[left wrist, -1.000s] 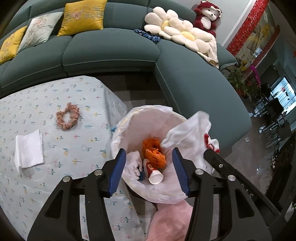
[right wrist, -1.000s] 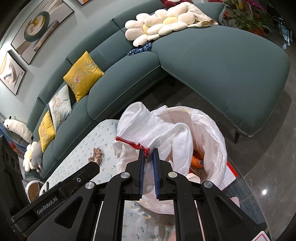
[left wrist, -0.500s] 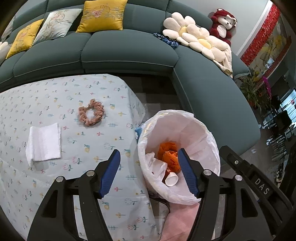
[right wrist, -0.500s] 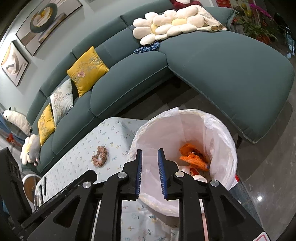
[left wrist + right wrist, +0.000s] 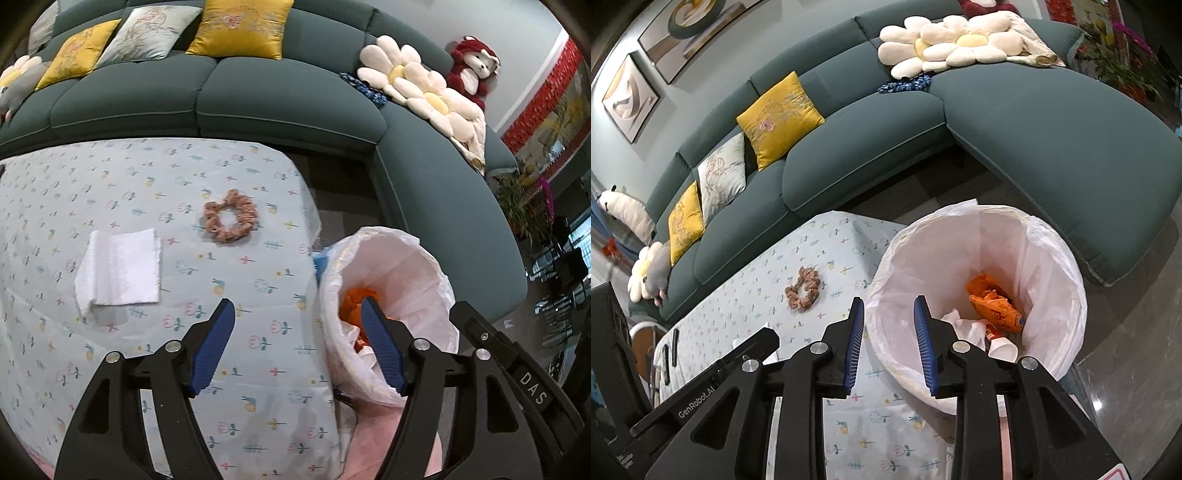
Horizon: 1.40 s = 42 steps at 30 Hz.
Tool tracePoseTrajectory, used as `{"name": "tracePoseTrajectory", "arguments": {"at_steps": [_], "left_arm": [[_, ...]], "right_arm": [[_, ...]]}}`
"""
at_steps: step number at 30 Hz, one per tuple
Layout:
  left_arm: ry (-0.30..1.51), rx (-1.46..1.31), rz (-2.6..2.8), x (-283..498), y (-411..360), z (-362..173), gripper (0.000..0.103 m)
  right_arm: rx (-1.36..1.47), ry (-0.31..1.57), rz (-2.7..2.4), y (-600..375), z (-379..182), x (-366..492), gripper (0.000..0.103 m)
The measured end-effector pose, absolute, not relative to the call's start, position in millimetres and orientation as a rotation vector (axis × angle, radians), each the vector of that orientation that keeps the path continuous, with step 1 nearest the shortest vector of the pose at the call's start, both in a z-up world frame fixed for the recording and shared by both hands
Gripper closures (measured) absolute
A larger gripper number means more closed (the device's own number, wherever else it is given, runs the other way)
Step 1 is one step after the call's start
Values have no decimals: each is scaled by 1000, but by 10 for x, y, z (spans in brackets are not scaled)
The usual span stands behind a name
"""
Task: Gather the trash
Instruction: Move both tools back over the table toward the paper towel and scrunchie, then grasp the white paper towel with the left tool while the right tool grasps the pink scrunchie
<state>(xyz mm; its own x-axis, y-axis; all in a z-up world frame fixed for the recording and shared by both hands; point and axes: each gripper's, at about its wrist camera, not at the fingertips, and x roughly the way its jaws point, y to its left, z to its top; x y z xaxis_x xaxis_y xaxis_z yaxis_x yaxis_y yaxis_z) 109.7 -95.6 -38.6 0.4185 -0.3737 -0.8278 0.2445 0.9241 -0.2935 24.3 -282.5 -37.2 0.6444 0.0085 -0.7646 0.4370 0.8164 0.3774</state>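
A curved dark teal fabric sofa (image 5: 288, 96) is wrapping around the far side of a table under a pale blue flower-printed cloth (image 5: 155, 192). Yellow embroidered cushions (image 5: 779, 118) are leaning against its backrest, and a cream daisy-shaped plush cushion (image 5: 945, 44) is lying on the corner seat beside a red and white teddy bear (image 5: 474, 70). Framed abstract pictures (image 5: 629, 98) are hanging on the grey wall.

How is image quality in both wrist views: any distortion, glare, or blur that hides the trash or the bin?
Left wrist view: strong fisheye bowing of the sofa and tablecloth, dark vignette corners; the tissue and scrunchie are sharp. Right wrist view: same curvature, soft glare on the floor, bin liner bright but not blown out, the orange wrapper readable.
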Motion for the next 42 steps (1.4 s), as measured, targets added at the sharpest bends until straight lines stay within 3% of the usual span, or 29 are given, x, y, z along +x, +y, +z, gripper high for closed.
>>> {"name": "tracePoseTrajectory", "arguments": {"at_steps": [24,29,42], "left_arm": [[1138,-291,-125,1315,400,-871,28],[1164,-338,-36,1374,689,-1047,19],[1262,-397,22,1827,895,-1501,22]], "right_arm": [[464,953,-164,-1959,-573,687,62],[459,994,-140,-1763,-711,884,62],[469,1089,-147,-1511,-1168,1621,62]]}}
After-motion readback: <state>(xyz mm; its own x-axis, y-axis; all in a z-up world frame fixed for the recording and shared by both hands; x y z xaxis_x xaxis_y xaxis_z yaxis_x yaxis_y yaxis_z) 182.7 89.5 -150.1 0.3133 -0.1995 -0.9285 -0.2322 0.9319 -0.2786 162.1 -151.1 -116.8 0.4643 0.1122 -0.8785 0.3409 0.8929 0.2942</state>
